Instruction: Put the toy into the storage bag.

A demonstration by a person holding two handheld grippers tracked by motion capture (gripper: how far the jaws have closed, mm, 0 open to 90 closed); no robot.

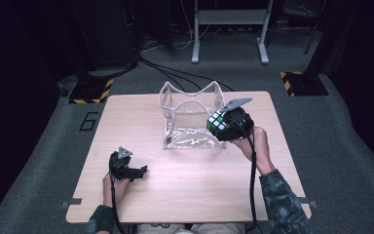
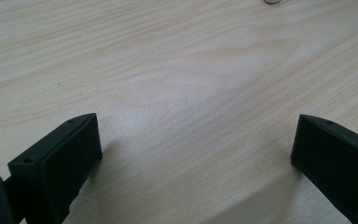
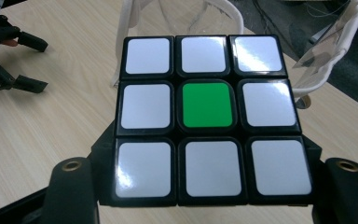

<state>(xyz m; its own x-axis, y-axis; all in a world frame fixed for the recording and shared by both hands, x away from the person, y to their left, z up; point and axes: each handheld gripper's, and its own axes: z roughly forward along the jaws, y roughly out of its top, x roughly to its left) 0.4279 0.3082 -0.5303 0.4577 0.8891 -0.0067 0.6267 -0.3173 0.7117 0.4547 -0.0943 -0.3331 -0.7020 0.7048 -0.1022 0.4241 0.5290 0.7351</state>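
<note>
Bare table (image 1: pixel 190 180) between both grippers; clear bag (image 1: pixel 191 114) upright just behind the raised cube (image 1: pixel 217 122).

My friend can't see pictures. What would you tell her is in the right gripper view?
A puzzle cube sits close up, held between the right gripper's two black jaws; the face toward us has eight white squares around one green middle square. Behind it are a wooden table and a clear plastic bag, with the left gripper far off.
</note>
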